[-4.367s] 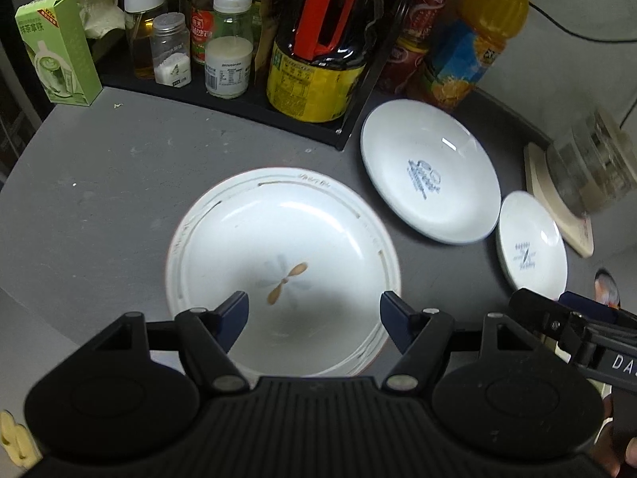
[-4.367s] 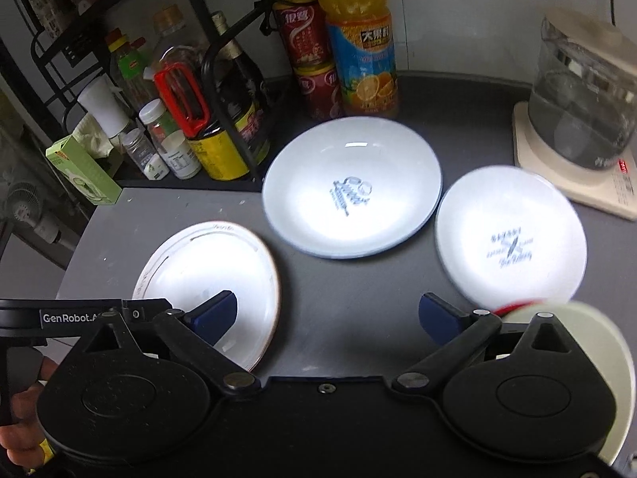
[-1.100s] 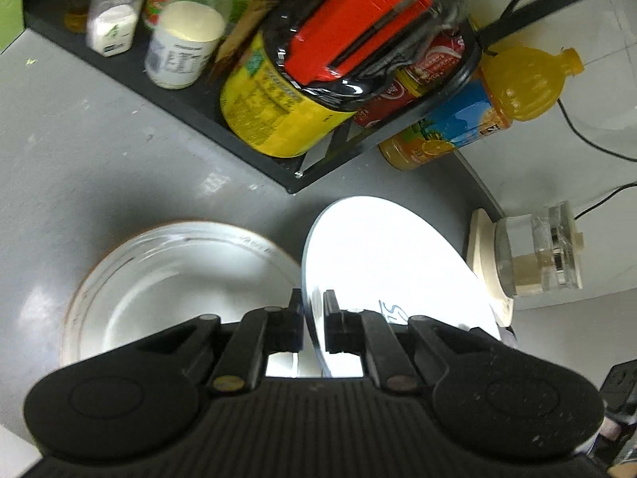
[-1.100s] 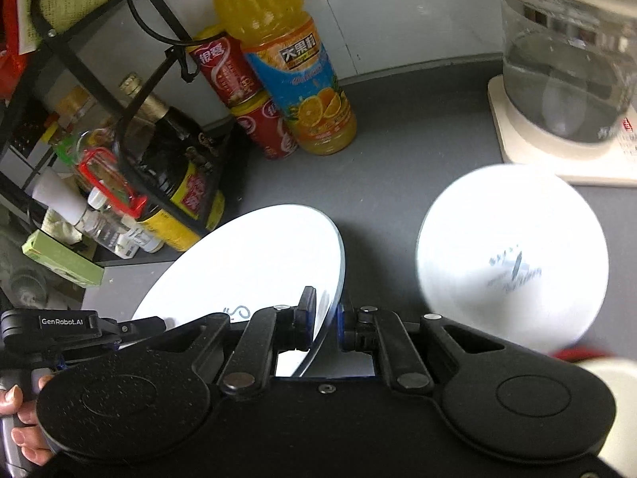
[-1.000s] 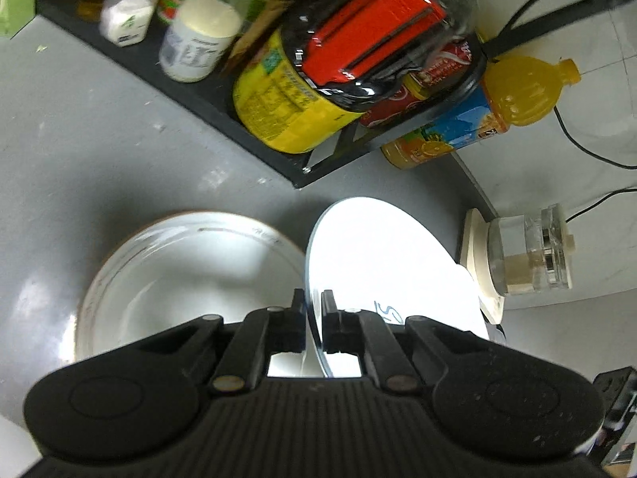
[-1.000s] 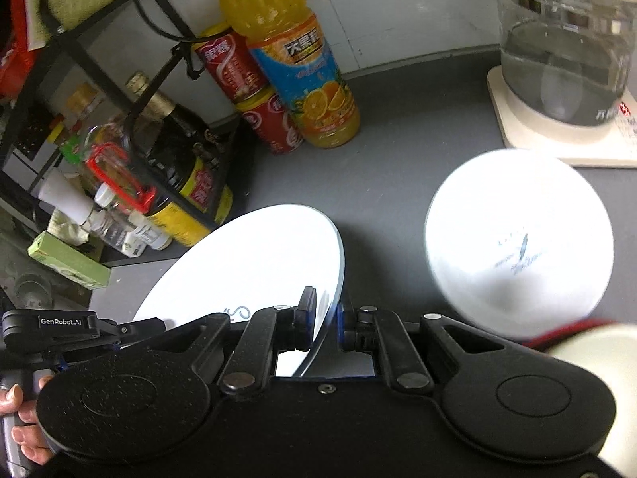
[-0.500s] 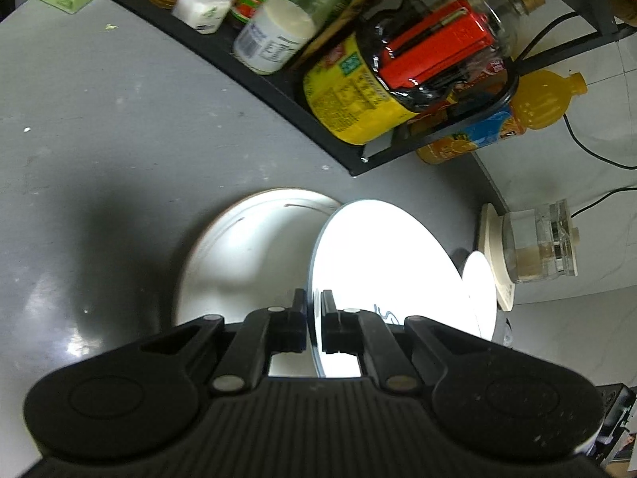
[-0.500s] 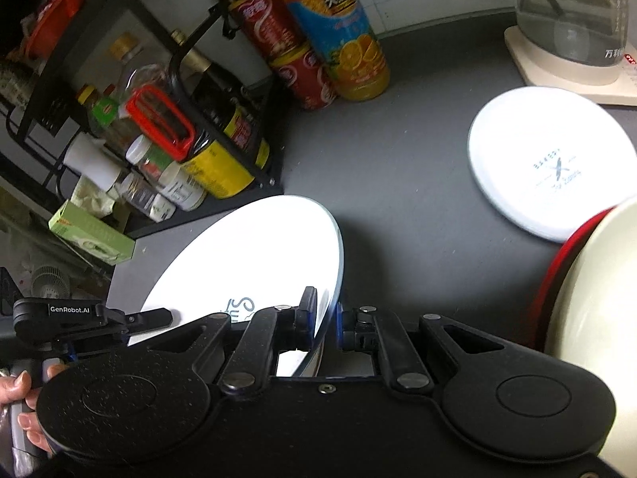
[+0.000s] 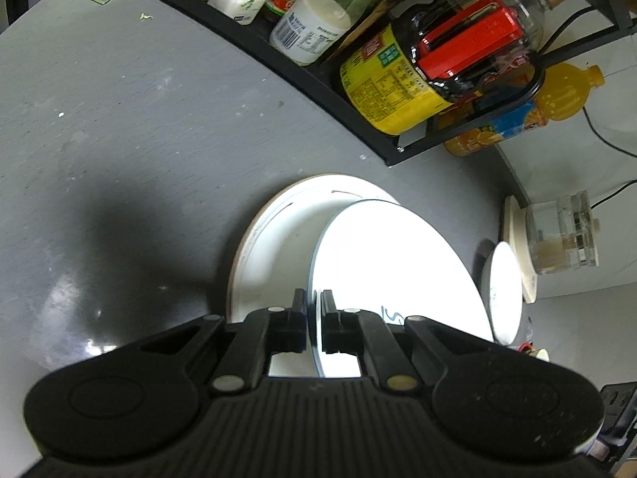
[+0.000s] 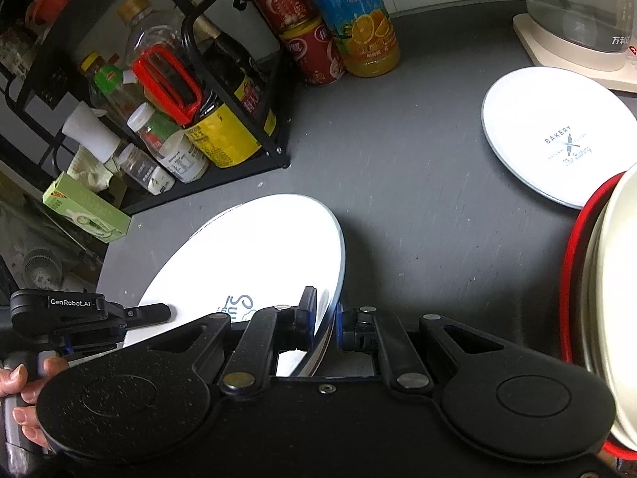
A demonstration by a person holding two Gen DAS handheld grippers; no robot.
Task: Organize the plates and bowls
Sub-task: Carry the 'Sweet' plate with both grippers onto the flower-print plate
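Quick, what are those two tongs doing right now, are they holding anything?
Left tongs: closed on the rim of the white plate with blue print.
Right tongs: closed on the same plate's opposite rim.

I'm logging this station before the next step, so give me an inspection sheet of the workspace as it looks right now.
Surface: grey table, dusty specks.
Job's things: blue-rimmed plate held tilted over the brown-rimmed plate; bakery plate lying flat; red-rimmed bowl at right edge.
Clutter: black rack of bottles and jars, juice bottle, cans, green box.
Grippers: left gripper and right gripper both clamp the blue-rimmed plate's rim.
Cables: black cable behind.
Surroundings: glass kettle on base.
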